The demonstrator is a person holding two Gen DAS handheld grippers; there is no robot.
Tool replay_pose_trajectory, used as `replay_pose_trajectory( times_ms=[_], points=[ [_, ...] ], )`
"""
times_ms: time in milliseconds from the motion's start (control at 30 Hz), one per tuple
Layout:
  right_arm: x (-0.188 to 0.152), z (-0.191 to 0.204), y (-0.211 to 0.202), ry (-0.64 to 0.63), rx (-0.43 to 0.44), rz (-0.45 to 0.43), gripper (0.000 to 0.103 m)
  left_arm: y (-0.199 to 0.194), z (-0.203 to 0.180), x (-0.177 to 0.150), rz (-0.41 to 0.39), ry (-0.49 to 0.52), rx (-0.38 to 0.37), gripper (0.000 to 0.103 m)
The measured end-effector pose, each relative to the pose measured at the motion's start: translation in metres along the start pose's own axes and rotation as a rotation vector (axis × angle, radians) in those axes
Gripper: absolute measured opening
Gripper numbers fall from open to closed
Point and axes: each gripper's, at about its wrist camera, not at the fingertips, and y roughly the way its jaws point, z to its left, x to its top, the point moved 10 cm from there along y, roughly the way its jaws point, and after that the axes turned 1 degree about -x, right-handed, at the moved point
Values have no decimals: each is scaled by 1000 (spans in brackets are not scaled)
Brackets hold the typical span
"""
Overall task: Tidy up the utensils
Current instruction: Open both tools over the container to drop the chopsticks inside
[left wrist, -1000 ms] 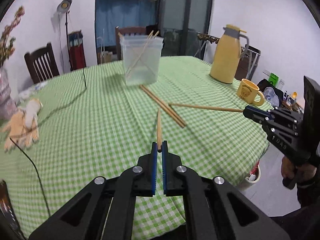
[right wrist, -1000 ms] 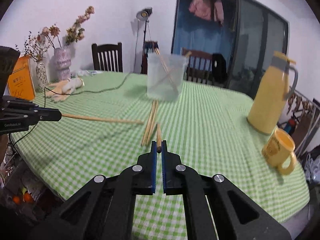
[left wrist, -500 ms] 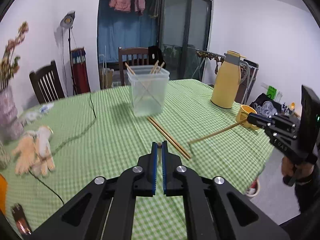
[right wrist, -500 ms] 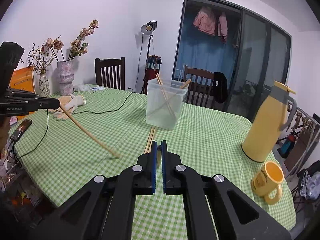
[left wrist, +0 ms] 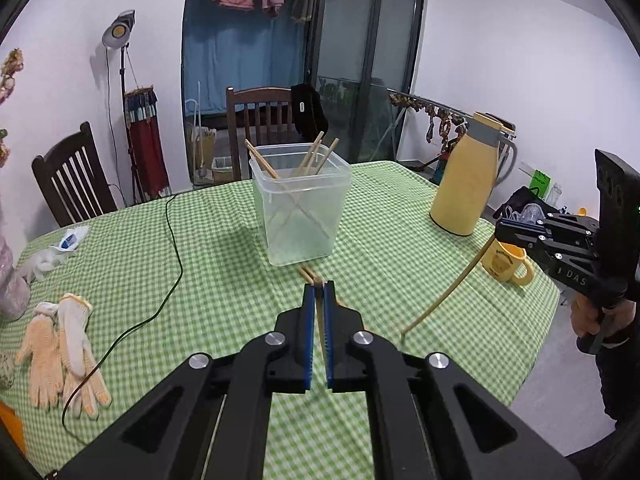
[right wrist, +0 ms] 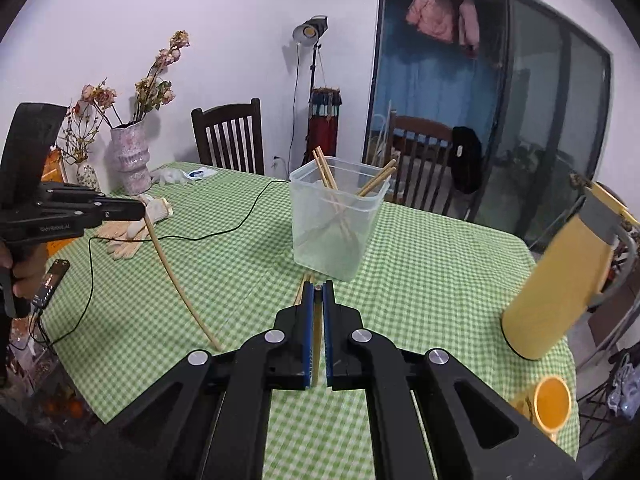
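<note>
Yellow thermos (left wrist: pixel 466 184), mug (left wrist: pixel 506 266) and gloves (left wrist: pixel 60 344) sit on the checked tablecloth (left wrist: pixel 200 260).

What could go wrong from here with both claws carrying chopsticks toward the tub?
1. Each claw, left claw and right claw, pinches its chopstick near one end; the long free end could swing and miss the clear container.
2. Four chopsticks already cross inside, possibly blocking entry.
3. A bumped container might tip.

Low in the frame, the left gripper (left wrist: pixel 319 292) pinches a chopstick (left wrist: pixel 320 322) between its blue pads. Above it, at centre, a clear plastic container (left wrist: pixel 301 210) holding several chopsticks stands on the green checked tablecloth (left wrist: pixel 208 264). At the right edge, the right gripper (left wrist: pixel 500 229) grips another chopstick (left wrist: pixel 448 294), slanting down to the cloth. A yellow mug (left wrist: pixel 506 266) sits behind it.
</note>
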Motion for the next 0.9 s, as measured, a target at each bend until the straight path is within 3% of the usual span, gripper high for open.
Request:
replay_pose_trajectory(
  times_ms=[233, 367, 500, 700, 833, 900],
  points=[
    [13, -1, 13, -9, 45, 34, 4, 16, 7, 16, 17, 1, -6, 1],
    [39, -9, 10, -2, 52, -9, 4, 17, 9, 45, -29, 0, -22, 1],
    [89, -16, -5, -1, 55, -104, 4, 1, 7, 106, -122, -34, -78, 1],
    [202, -36, -27, 45, 74, -282, 4, -25, 5, 228, -286, -64, -164, 1],
    [250, -54, -12, 142, 117, -330, 4, -15, 17, 280, -344, -126, -215, 1],
    [261, -63, 8, 197, 135, -331, 4, 2, 29, 291, -348, -171, -238, 1]
  ],
)
